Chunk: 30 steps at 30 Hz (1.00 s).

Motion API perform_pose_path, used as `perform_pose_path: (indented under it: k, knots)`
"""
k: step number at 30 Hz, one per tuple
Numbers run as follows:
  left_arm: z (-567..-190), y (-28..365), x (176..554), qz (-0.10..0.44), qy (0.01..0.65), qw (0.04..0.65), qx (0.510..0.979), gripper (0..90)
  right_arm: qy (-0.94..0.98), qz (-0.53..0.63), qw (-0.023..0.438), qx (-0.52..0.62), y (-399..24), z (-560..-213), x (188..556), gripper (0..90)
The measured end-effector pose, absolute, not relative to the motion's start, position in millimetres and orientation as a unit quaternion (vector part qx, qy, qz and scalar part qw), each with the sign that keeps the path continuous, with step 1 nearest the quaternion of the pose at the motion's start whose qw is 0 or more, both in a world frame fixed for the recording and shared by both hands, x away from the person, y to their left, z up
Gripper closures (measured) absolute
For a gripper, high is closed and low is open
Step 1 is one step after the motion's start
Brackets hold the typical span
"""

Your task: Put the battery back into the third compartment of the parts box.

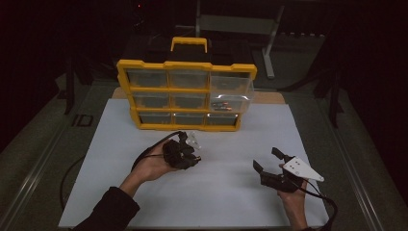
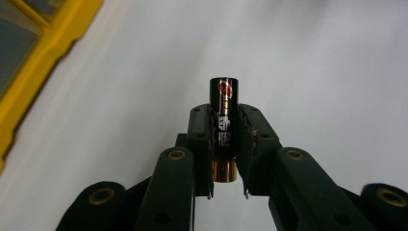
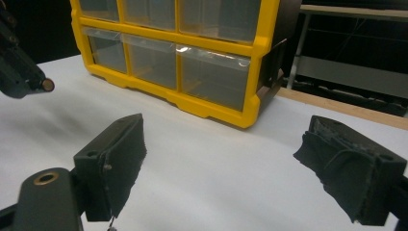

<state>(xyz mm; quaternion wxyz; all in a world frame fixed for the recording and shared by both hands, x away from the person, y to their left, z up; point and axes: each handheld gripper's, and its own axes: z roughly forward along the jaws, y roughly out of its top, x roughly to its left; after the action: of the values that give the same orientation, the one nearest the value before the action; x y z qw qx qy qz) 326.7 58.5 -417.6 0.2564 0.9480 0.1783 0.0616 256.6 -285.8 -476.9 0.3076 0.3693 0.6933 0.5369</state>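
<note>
Battery (image 2: 224, 122), a small black cylinder with a red mark and a copper-coloured end cap, stands clamped between the two pads of the left gripper (image 2: 224, 144). In the left gripper view the jaws are drawn nearly together, pressing on the cylinder from both sides; its black end rises past the fingertips and the copper end shows below them. Behind it lies the white sheet (image 2: 312, 57), and a yellow corner of the organiser (image 2: 43, 53) enters at upper left.

In the high view the left gripper (image 1: 185, 151) sits in the person's left hand (image 1: 154, 166), left of centre on the tabletop (image 1: 29, 154), over the sheet and just near of the organiser (image 1: 185, 65). The organiser is a yellow-framed case of clear drawers, three across and three down, with a yellow handle (image 1: 189, 44) on top; it stands upright at the far edge of the sheet. The right-hand drawer (image 1: 231, 94) is pulled out toward the near side and holds small objects too dim to identify.

The right gripper (image 1: 269, 161) rests in the right hand (image 1: 293, 199) at near right, well apart from the left one. In the right gripper view its jaws stand wide open around bare sheet, the right gripper (image 3: 226, 168) facing the organiser's lower drawers; the left gripper's tip shows at far left, the battery end protruding.
</note>
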Motion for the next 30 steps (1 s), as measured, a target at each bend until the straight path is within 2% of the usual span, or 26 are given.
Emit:
perform_pose_path:
  k: [30]
  knots:
    - [-378.1, 69.5, 342.5, 0.096, 0.187, 0.326, 0.922, 78.0, 0.694, 0.536, 0.308, 0.369, -285.9, -476.9, 256.7, 14.3]
